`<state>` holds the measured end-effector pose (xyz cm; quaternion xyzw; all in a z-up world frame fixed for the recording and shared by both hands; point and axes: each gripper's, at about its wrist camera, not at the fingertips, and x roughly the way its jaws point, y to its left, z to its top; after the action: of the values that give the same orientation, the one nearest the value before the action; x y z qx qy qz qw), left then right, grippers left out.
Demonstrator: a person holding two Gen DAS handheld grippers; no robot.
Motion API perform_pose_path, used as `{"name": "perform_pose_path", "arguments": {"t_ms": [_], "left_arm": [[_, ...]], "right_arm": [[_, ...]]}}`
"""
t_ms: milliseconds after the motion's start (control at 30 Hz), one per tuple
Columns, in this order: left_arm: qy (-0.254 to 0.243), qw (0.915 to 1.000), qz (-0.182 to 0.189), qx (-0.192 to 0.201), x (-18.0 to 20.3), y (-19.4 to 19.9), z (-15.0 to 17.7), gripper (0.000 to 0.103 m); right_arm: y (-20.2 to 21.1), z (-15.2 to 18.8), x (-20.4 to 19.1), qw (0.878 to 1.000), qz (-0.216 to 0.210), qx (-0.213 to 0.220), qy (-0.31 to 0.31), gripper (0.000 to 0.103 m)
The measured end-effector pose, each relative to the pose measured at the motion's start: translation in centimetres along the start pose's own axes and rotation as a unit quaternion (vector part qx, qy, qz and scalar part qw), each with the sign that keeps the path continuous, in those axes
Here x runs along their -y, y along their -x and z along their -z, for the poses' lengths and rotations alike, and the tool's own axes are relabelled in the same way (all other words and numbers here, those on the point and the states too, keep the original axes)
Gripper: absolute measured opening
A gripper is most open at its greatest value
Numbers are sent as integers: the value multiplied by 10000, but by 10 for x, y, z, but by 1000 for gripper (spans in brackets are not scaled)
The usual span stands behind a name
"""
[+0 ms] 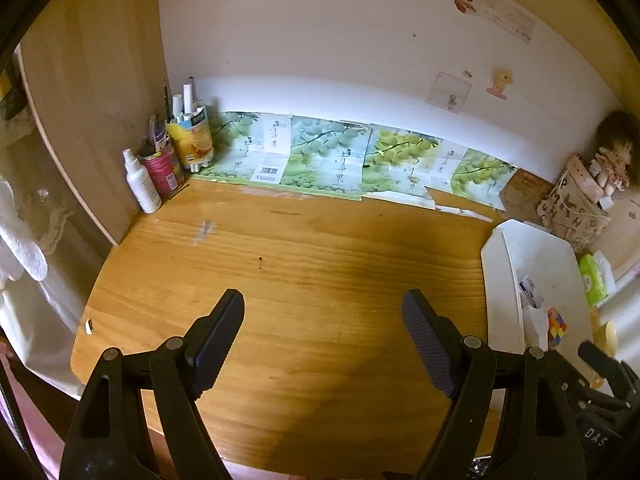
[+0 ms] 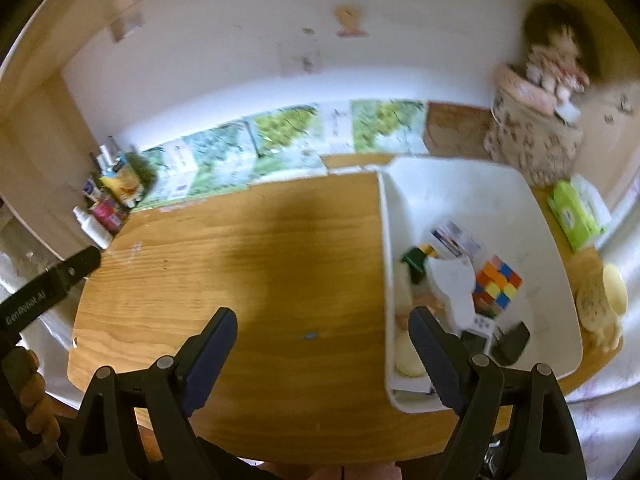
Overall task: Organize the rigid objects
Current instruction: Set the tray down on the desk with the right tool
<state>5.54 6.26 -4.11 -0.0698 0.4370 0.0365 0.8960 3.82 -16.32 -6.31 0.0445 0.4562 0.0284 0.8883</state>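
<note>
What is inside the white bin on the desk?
The white bin holds a multicoloured cube, a small printed box, a green-and-black item and dark flat objects. A white piece covers whatever lies beneath.

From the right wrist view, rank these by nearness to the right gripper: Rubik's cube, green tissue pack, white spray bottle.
Measured from the right gripper:
1. Rubik's cube, inside the white bin just to its right.
2. Green tissue pack, on the desk beyond the bin's right wall.
3. White spray bottle, far-left back corner.
</note>
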Motion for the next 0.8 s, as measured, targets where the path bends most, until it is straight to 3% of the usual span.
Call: {"name": "perform_pose_path", "arguments": {"t_ms": [333,467,800], "left_arm": [[-342,9990,234,184,30,31,18,91],[-433,9983,277,256,47,41,24,101],[-600,9972,-27,443,87,54,43,101]], "right_arm": [[38,4,-8,9987,-64,440,245,88],[50,8,4,9985,-50,493,228,88],[68,26,37,9986,118,497,129,88]]}}
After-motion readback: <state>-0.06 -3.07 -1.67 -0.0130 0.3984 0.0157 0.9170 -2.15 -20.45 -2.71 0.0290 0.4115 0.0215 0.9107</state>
